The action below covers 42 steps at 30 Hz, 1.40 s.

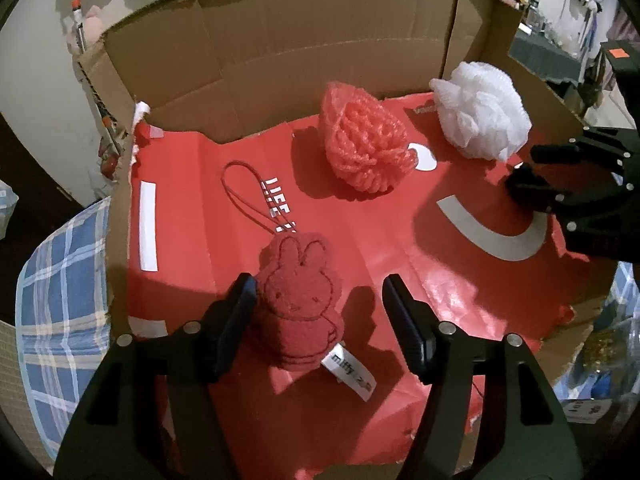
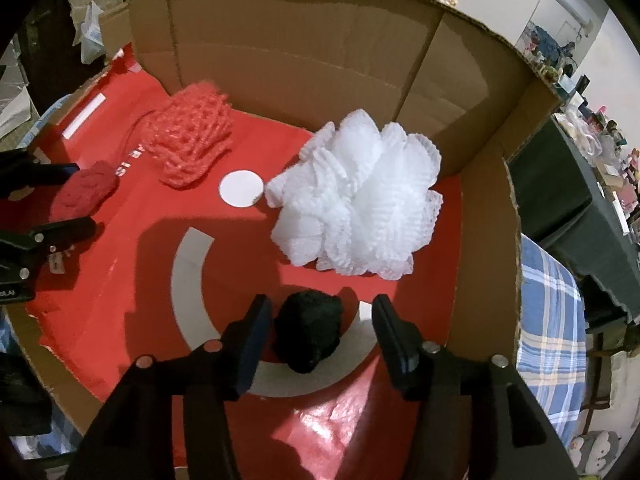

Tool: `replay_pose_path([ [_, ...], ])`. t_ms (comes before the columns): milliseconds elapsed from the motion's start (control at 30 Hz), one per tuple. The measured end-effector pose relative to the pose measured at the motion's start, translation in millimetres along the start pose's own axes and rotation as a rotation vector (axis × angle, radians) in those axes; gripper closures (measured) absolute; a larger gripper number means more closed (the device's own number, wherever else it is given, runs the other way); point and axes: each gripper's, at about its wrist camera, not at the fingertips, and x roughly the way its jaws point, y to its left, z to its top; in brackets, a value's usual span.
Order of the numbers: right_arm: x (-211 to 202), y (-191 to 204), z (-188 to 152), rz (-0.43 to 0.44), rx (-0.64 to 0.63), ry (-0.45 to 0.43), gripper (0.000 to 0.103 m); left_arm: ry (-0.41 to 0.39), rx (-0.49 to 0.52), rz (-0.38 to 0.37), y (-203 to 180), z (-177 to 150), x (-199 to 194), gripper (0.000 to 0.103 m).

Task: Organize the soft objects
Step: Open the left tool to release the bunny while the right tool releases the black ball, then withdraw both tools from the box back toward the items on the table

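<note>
A red felt rabbit charm (image 1: 300,300) with a cord loop and white tag lies on the red sheet (image 1: 400,248), between the fingers of my open left gripper (image 1: 320,316); the left finger touches it. It also shows in the right wrist view (image 2: 84,192). A black fuzzy ball (image 2: 308,332) sits between the fingers of my open right gripper (image 2: 320,332), close to the left finger. In the left wrist view the ball (image 1: 528,188) and right gripper (image 1: 560,184) are at the right. A red mesh puff (image 1: 364,140) (image 2: 192,140) and a white mesh puff (image 1: 480,112) (image 2: 360,196) lie further back.
Upright cardboard walls (image 1: 280,40) (image 2: 320,40) close the back and sides. A blue plaid cloth (image 1: 64,280) (image 2: 552,320) lies under the cardboard on both sides. Cluttered shelves and a dark table (image 2: 560,184) stand at the right.
</note>
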Motion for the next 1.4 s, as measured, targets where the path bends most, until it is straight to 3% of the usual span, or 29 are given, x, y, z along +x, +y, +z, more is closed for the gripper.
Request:
replay_pose_path([
  [100, -11.2, 3.3, -2.1, -0.015, -0.004, -0.019, 0.036, -0.021, -0.005, -0.006, 0.6, -0.8, -11.4, 0.033],
  [333, -47.2, 2.2, -9.3, -0.015, 0.033, -0.083, 0.031, -0.102, -0.026, -0.021, -5.4, -8.8, -51.2, 0.032],
  [400, -59.7, -1.2, -11.9, -0.012, 0.050, -0.109, 0.025, -0.138, -0.040, -0.037, -6.6, -12.5, -67.6, 0.026],
  [667, -122.0, -13.3, -32.3, 0.014, 0.114, -0.254, 0.012, -0.280, -0.052, -0.037, -15.1, -30.1, -116.7, 0.024],
  [767, -144.9, -13.2, -39.0, 0.008, 0.123, -0.322, 0.009, -0.343, -0.061, -0.028, -22.6, -39.0, -137.4, 0.018],
  [900, -183.6, -5.0, -59.5, 0.003, 0.125, -0.419, 0.002, -0.429, -0.072, -0.025, -30.6, -52.9, -165.5, 0.014],
  [1133, -237.8, 16.0, -102.9, -0.023, 0.117, -0.579, 0.000, -0.577, -0.087, -0.009, -49.2, -89.7, -214.2, 0.007],
  [1400, -266.5, 37.3, -159.9, -0.049, 0.145, -0.693, 0.000, -0.702, -0.103, 0.015, -72.7, -141.9, -244.9, 0.004],
])
